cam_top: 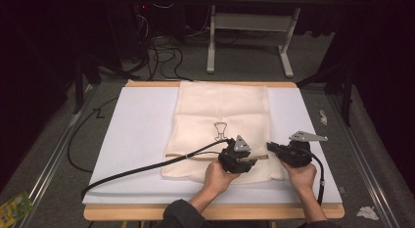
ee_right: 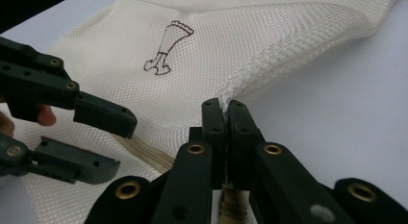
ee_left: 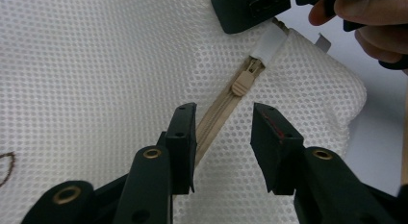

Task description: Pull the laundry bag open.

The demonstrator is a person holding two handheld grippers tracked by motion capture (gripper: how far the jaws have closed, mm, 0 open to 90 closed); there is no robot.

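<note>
A cream mesh laundry bag lies flat in the middle of a white board on the table. The bag's far edge reaches the far edge of the board. The near edge of the bag stops short of the near edge of the board. There is wide bare white room to the left of the bag and a thinner strip to its right.

A beige zipper runs across the bag near its near edge. Its small beige pull tab sits close to the right end, by a white cloth flap.

The left gripper hangs just over the zipper. Its fingers stand apart, one on each side of the zipper line, and do not press on it. No earlier look is at hand to tell more.

The right gripper is at the bag's right edge. Its fingers are pinched tight on the mesh edge there.

A small brown outline drawing is on the bag. It has no words that can be read.
</note>
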